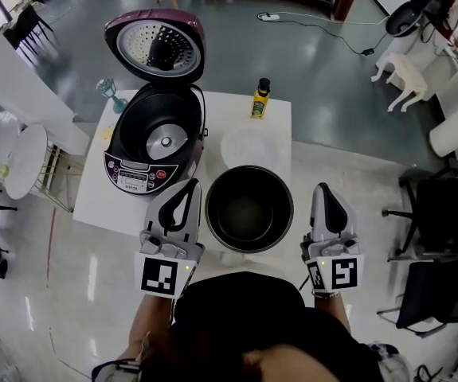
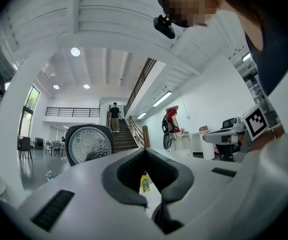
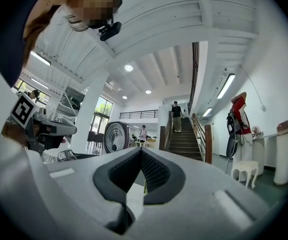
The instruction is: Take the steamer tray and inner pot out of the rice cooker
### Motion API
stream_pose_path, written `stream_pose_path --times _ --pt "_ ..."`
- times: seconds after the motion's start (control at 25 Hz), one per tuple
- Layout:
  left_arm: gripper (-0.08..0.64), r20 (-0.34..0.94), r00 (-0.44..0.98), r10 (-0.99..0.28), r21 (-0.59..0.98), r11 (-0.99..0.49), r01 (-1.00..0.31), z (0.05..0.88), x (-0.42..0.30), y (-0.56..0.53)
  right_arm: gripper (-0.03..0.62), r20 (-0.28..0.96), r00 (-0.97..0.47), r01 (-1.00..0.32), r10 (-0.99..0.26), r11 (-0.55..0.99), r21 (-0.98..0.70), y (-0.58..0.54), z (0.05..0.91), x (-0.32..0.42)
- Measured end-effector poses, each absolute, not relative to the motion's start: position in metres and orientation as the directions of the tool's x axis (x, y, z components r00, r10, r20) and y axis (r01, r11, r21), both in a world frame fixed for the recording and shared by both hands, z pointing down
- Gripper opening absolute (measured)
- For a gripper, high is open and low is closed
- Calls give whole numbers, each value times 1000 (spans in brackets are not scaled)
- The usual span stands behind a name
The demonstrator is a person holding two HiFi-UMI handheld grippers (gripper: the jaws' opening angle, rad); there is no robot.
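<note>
The head view alone shows the whole layout. The pot (image 1: 248, 209) sits on the near part of the table (image 1: 93, 197), and the pale tray (image 1: 250, 146) lies just beyond it. The cooker (image 1: 155, 146) stands open and empty at the far left, with a bottle (image 1: 260, 99) to its right. The left gripper (image 1: 189, 184) and right gripper (image 1: 321, 188) flank the pot, just beside its rim.

Each gripper's own view shows its jaws pressed together with nothing between them. The left gripper (image 2: 145, 152) view shows the bottle (image 2: 145, 183) through the pad hollow, the cooker's lid (image 2: 87, 144), and a person (image 2: 114, 117) on stairs (image 2: 123, 139). The right gripper (image 3: 141, 152) view also catches the lid (image 3: 116, 136).
</note>
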State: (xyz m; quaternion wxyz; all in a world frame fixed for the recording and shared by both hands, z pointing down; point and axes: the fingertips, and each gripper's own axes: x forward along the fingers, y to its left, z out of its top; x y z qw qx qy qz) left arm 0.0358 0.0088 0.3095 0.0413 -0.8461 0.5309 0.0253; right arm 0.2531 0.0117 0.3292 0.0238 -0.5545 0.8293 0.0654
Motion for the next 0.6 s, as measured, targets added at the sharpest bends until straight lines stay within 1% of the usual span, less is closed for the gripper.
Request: stream_pose_path --times 0.6 --pt "3 -87 452 -888 -15 -452 -892 313 46 1 5 -88 -414 -908 -906 404 112 5 332 247"
